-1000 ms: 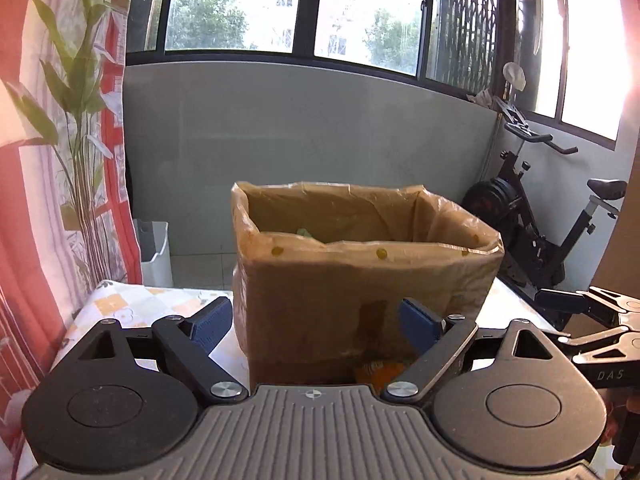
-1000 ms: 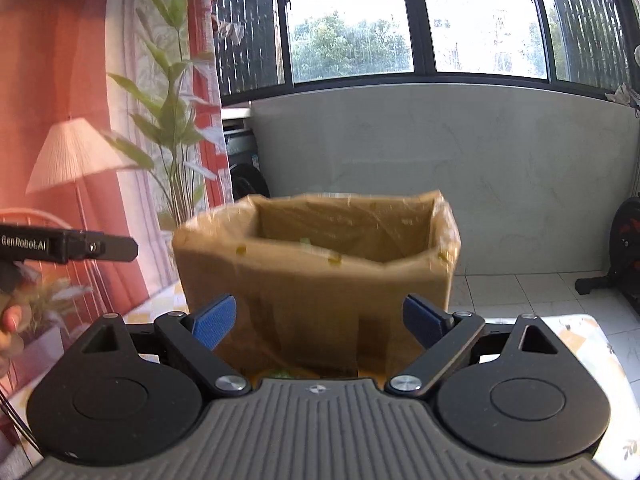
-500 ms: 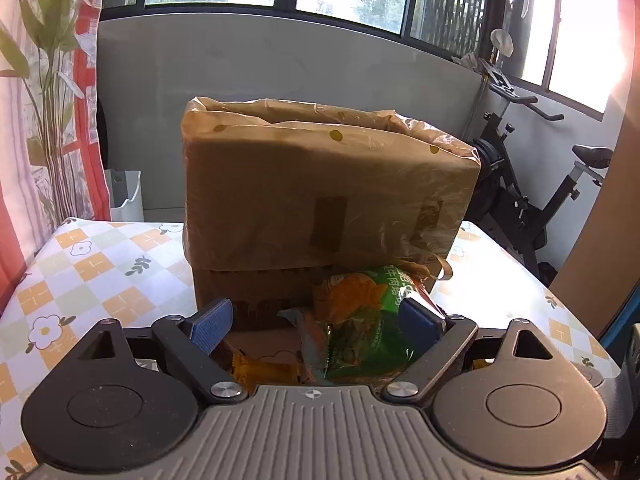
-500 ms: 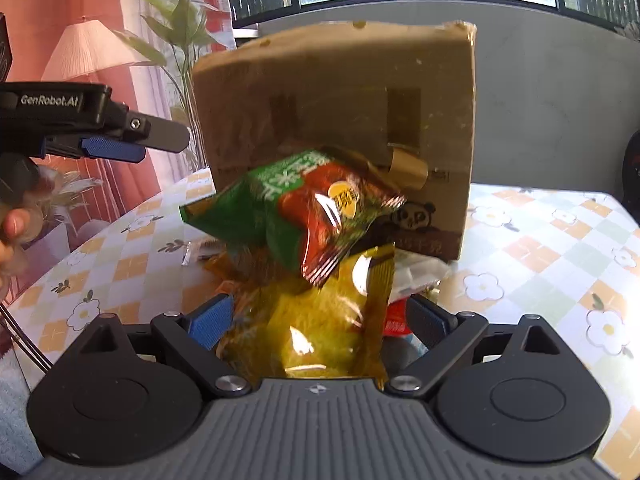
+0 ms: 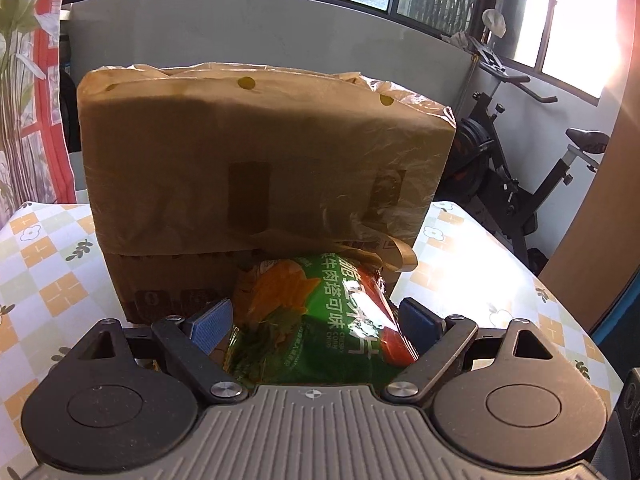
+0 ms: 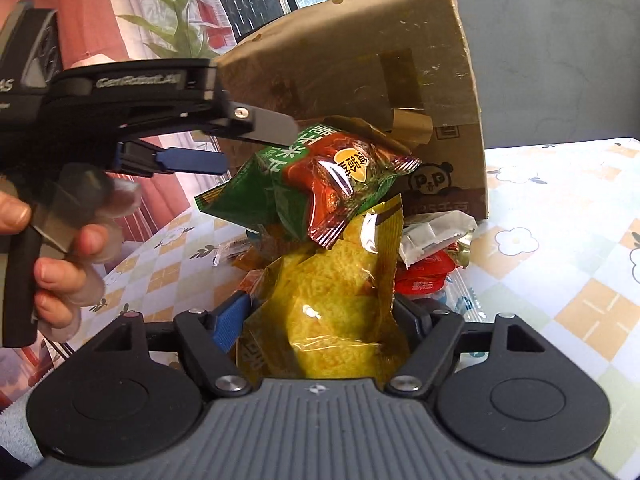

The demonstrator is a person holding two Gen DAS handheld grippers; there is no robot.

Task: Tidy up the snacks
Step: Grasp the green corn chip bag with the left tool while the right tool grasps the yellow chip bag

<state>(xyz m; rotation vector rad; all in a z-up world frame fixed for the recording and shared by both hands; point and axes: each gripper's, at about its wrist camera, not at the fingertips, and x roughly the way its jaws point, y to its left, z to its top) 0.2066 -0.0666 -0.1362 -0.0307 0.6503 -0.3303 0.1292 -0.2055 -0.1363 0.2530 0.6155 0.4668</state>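
Note:
A cardboard box (image 5: 256, 176) lined with a clear bag stands on the table; it also shows in the right wrist view (image 6: 360, 76). A green and red snack bag (image 5: 320, 320) lies between the fingers of my open left gripper (image 5: 316, 320), on top of the pile in front of the box; it also shows in the right wrist view (image 6: 320, 184). A yellow snack bag (image 6: 332, 300) sits between the fingers of my open right gripper (image 6: 324, 312). The left gripper (image 6: 224, 148) reaches in from the left, straddling the green bag.
More snack packets, red (image 6: 424, 276) and white (image 6: 436, 236), lie by the box's base. The table has a checked floral cloth (image 5: 48, 280). An exercise bike (image 5: 520, 184) stands right of the table. A curtain (image 5: 24, 80) hangs at left.
Both grippers dropped from box-rim height and moved in on the snack pile. The green bag now lies between the left fingers and the yellow bag between the right fingers.

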